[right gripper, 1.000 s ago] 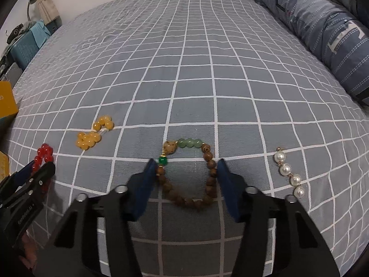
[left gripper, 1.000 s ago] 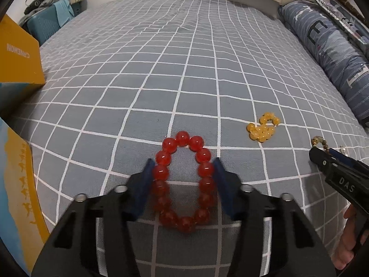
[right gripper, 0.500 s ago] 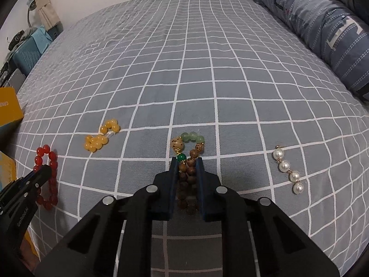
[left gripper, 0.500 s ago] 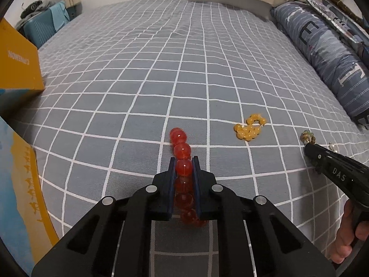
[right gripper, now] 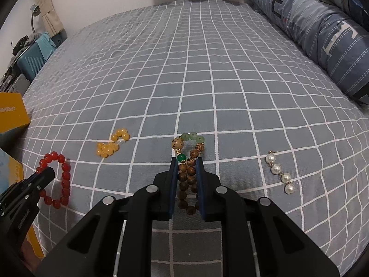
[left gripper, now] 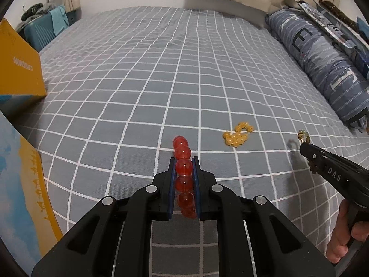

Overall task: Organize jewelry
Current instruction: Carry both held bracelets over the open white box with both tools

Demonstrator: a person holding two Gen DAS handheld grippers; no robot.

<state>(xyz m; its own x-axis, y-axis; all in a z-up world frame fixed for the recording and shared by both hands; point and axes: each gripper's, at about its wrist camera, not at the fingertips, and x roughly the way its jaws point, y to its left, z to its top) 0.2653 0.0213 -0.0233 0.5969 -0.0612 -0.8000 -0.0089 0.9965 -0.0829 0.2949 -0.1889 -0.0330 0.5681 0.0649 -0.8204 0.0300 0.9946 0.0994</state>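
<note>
My left gripper (left gripper: 183, 161) is shut on a red bead bracelet (left gripper: 183, 152), squeezed into a narrow line between the blue pads. In the right wrist view that bracelet (right gripper: 64, 175) hangs as a loop at the left gripper's tip (right gripper: 45, 176). My right gripper (right gripper: 187, 162) is shut on a brown wooden bead bracelet (right gripper: 191, 154) with green beads at its far end. Its black finger (left gripper: 310, 149) shows in the left wrist view too. A yellow bead bracelet (left gripper: 237, 135) (right gripper: 111, 145) lies bunched on the bed between the two grippers. A short pearl string (right gripper: 279, 175) lies to the right.
The grey checked bedspread (left gripper: 184, 80) covers the bed. A yellow box (left gripper: 18, 73) (right gripper: 11, 115) sits at the left, with a blue and yellow box (left gripper: 23, 184) nearer. A blue striped pillow (right gripper: 322, 34) lies along the right. A hand (left gripper: 346, 235) holds the right gripper.
Both grippers stood open around their bracelets and have shut, pinching each loop flat. The left gripper has since lifted a little with the red bracelet.
</note>
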